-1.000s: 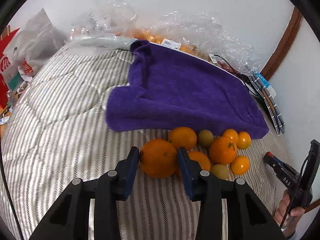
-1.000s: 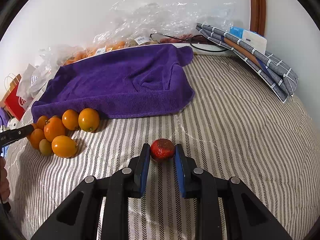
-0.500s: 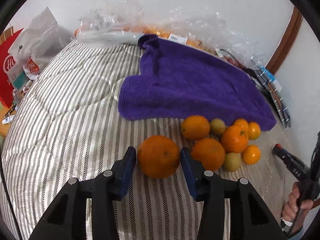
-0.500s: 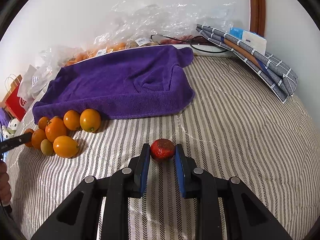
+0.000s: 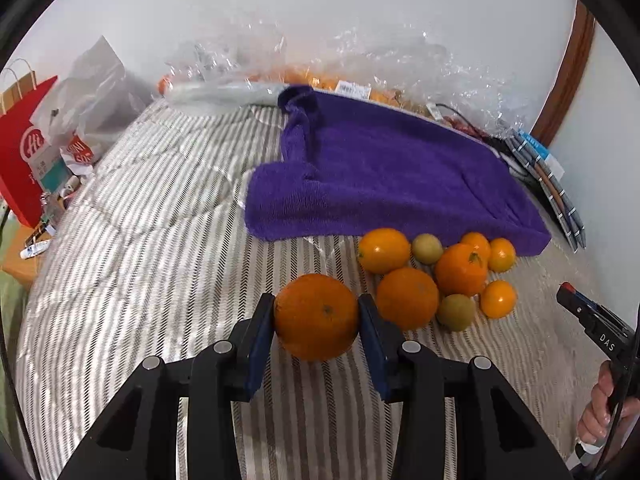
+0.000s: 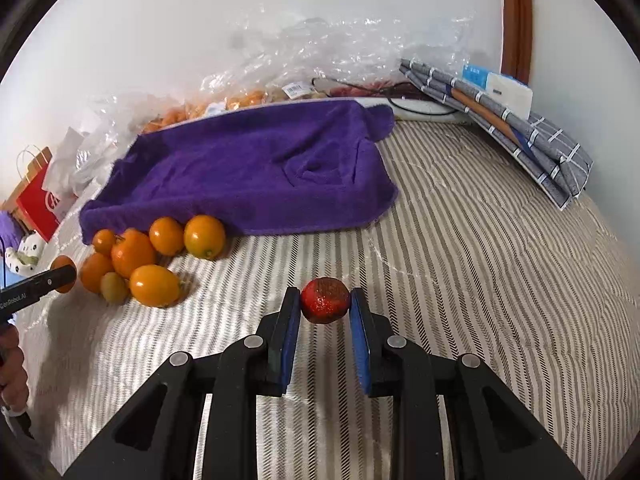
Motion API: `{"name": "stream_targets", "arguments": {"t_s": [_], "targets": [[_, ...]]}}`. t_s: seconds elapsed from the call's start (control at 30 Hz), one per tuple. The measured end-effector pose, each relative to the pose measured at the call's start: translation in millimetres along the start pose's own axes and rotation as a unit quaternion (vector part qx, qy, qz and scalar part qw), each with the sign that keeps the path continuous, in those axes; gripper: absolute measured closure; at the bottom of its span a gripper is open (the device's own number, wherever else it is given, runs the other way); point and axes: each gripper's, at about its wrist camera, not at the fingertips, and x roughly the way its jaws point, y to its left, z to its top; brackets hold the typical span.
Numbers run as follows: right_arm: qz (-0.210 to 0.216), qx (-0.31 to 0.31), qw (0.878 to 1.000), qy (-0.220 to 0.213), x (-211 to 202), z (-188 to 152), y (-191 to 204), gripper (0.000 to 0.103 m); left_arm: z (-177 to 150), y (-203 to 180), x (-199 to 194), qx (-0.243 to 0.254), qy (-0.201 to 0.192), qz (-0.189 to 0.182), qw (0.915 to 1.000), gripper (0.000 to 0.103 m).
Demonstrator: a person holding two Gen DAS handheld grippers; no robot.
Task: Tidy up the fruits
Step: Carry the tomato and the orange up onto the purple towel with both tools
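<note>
Oranges and smaller yellow fruits (image 5: pixel 436 276) sit in a loose heap on the striped bedcover (image 5: pixel 160 240), just in front of the purple towel (image 5: pixel 392 184). One large orange (image 5: pixel 316 316) lies apart from that heap, squarely between the blue pads of the left gripper (image 5: pixel 316 320); its jaws have just been closing, and both pads now appear to press its sides, so it looks clamped. The heap lies just beyond that gripper's inner pad, so any shift that way risks nudging the nearest orange. Well apart on the bare bedcover, the right gripper (image 6: pixel 325 304) is closed on a small red fruit (image 6: pixel 325 300), pinched at the fingertips and centred between them. Both fruits are round, so no axis matters; each hand already has its own piece, and the next move probably turns on lifting straight up.
</note>
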Motion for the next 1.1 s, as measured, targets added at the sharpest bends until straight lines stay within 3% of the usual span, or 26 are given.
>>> {"name": "stream_targets", "arguments": {"t_s": [0.57, 1.1], "targets": [[0.017, -0.012, 0.998, -0.055, -67, 33, 19, 0.078, 29, -22, -64, -0.012, -0.038, -0.022, 0.999, 0.064], [0.014, -0.013, 0.997, -0.077, -80, 65, 25, 0.078, 65, -48, -76, -0.001, -0.053, -0.069, 0.9962, 0.064]]}}
